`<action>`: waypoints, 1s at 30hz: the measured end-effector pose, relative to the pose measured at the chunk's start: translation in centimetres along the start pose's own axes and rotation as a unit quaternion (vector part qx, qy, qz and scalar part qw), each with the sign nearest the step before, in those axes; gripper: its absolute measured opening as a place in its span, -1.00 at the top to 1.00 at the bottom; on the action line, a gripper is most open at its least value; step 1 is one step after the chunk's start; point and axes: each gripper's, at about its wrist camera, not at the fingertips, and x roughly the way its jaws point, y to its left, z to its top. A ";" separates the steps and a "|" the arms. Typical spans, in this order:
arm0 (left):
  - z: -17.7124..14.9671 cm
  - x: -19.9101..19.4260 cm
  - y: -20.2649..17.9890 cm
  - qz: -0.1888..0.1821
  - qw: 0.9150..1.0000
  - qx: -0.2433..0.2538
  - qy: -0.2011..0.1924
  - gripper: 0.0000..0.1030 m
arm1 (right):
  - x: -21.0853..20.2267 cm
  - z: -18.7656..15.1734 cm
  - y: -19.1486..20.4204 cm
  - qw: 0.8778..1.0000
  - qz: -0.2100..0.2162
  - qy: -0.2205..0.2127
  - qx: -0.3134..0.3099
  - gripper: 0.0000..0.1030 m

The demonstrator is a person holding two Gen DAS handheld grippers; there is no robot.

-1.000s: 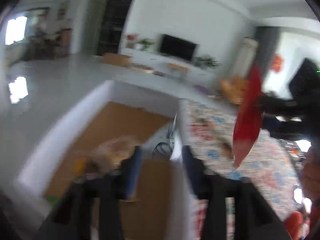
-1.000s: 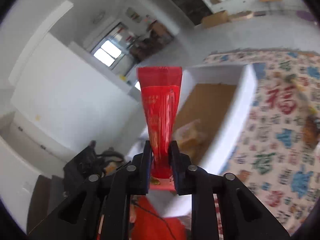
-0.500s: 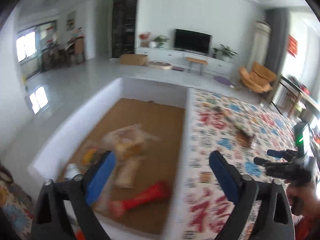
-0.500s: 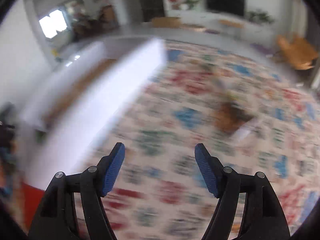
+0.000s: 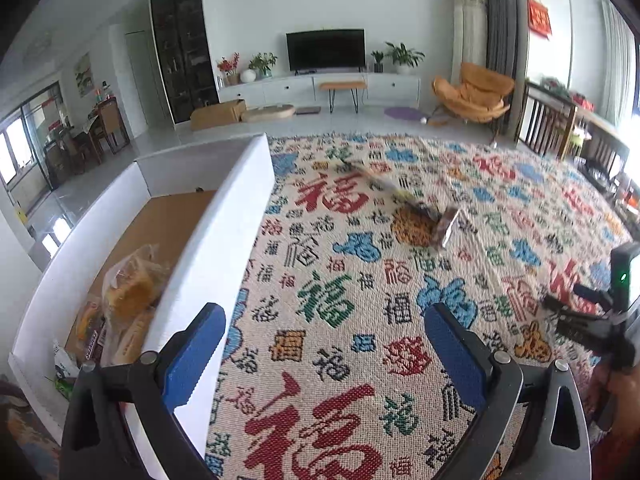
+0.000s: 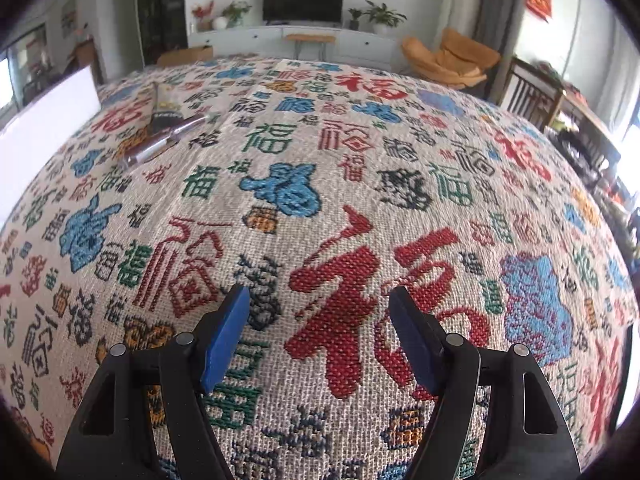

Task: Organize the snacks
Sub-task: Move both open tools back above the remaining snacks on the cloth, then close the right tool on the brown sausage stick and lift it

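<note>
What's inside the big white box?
The white box holds bagged snacks on a brown bottom, plus small packets nearer the corner. Its near wall hides whatever lies behind it.

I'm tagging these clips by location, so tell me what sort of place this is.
Most likely a home living room: a flat-screen TV on a long white media cabinet, potted plants beside it, and an orange lounge chair behind the patterned tablecloth.

Empty right tool (image 6: 318, 328) gapes above patterned cloth (image 6: 360, 184).
</note>
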 end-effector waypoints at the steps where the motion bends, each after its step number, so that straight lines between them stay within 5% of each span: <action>1: -0.1 0.3 -0.4 0.002 1.000 0.004 0.003 -0.93 | -0.1 0.0 0.0 1.000 0.004 0.002 0.006 -0.48; 5: -0.7 2.5 -1.3 0.003 1.000 0.016 0.020 -0.97 | 0.0 -0.4 -1.1 0.999 0.019 0.010 0.031 -0.57; 13: -3.2 13.3 -2.4 -0.017 0.993 0.034 0.108 -1.00 | -0.1 -0.9 -1.2 0.999 0.015 0.012 0.038 -0.64; 16: -2.7 14.7 -1.1 -0.051 0.994 0.005 0.097 -1.00 | -0.1 -1.0 -1.2 0.999 0.017 0.012 0.038 -0.66; 21: -3.0 14.7 -0.9 -0.049 0.995 -0.003 0.084 -1.00 | 0.2 -0.7 -0.9 0.999 0.017 0.021 0.036 -0.72; 24: -2.8 14.7 -1.0 -0.048 0.995 -0.002 0.084 -1.00 | 0.9 1.0 -0.4 0.995 0.010 0.067 0.067 -0.71; 30: -2.8 14.8 -1.0 -0.048 0.995 -0.003 0.084 -1.00 | 4.3 8.7 4.6 0.965 0.167 0.116 0.168 -0.69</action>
